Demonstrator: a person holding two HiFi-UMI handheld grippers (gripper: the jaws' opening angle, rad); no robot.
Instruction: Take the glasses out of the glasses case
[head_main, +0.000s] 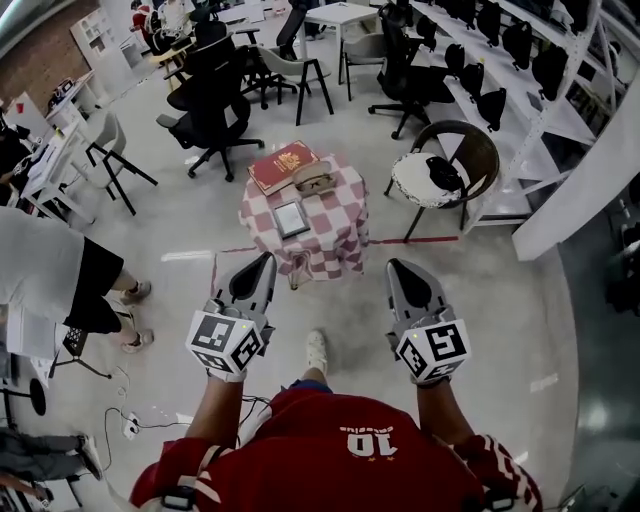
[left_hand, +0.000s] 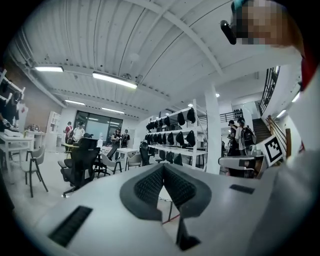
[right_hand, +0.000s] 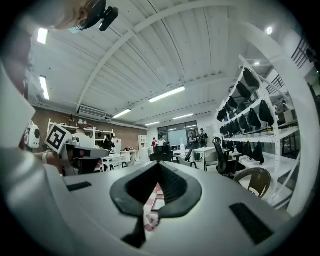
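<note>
**Both claws closed and empty, short of the tabletop**

Shoulders in a red jersey (head_main: 330, 470) fill the lower edge of the head view, and both forearms reach forward from them. The left claw (head_main: 266, 260) and right claw (head_main: 396, 266) are held level and side by side, well apart from each other, each carrying its marker cube at the rear. In the left gripper view the left claw (left_hand: 163, 165) has its jaws together with nothing between them. The right gripper view shows the same for the right claw (right_hand: 159, 164).

Ahead of both tips stands a small tabletop (head_main: 340, 245) draped in a pink-and-white checked cloth. Neither claw touches it. The tan glasses case (head_main: 318, 180) lies at its far side, against the near corner of a red book (head_main: 278, 164). The glasses cannot be told apart from the case at this size. A flat grey-framed rectangle (head_main: 291, 218) lies nearer, at mid-cloth. A wicker chair (head_main: 452, 160) stands to the right of the tabletop.
</note>
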